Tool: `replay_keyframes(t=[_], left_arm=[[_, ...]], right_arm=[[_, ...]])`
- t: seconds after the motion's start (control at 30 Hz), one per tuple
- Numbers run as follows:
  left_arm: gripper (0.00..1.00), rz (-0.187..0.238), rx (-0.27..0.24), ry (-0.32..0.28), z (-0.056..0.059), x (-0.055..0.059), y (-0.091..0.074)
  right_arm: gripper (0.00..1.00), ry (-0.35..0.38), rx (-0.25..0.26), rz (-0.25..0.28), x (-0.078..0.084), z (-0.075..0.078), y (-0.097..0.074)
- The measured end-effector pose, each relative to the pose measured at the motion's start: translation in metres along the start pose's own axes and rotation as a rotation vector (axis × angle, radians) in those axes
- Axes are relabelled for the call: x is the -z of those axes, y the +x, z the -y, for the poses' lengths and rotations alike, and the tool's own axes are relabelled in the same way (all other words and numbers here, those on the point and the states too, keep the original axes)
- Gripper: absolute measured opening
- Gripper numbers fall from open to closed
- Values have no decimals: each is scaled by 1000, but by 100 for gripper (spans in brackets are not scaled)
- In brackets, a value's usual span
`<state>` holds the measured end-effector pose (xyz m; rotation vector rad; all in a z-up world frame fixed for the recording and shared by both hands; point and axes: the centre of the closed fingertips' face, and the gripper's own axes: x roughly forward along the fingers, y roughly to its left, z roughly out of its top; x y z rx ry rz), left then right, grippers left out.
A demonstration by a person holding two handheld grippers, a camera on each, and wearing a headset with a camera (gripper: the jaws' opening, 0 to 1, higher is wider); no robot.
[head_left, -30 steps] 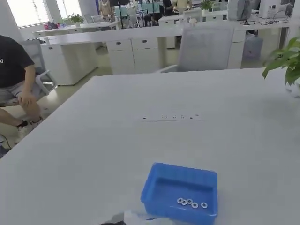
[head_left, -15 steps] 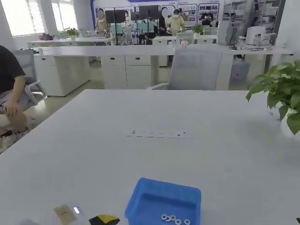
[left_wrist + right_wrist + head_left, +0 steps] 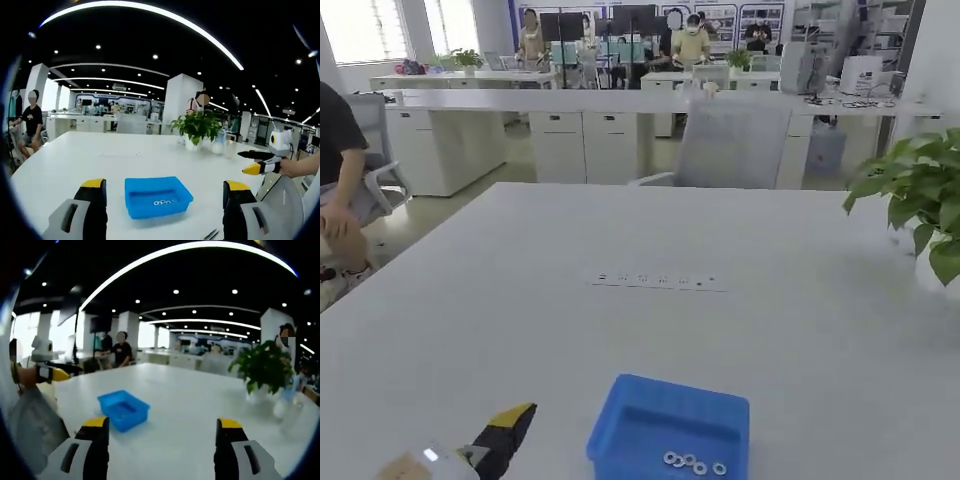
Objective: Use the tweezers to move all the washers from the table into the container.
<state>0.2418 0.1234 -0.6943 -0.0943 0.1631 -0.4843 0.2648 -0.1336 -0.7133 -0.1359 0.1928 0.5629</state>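
Tabletop (image 3: 620,230) open all round blue container (image 3: 620,440); plant (image 3: 920,200) well off at rt edge.

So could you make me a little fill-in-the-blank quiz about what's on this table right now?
1. The washers lie inside the ___ container.
2. The left gripper and the right gripper both have their jaws ___, holding nothing.
3. The leafy green thing standing on the table is a ___.
Missing words: blue; open; plant.
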Motion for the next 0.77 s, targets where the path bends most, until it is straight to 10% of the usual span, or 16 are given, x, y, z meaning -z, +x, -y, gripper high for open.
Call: replay_keyframes(t=[0.3,0.77], left_arm=[[99,116,-68,-14,-16,-15,-4],[99,104,-59,-4,-14,-13,-4]], right_arm=[[99,8,54,32,-4,10,0],[99,30,79,25,-2,13,0]])
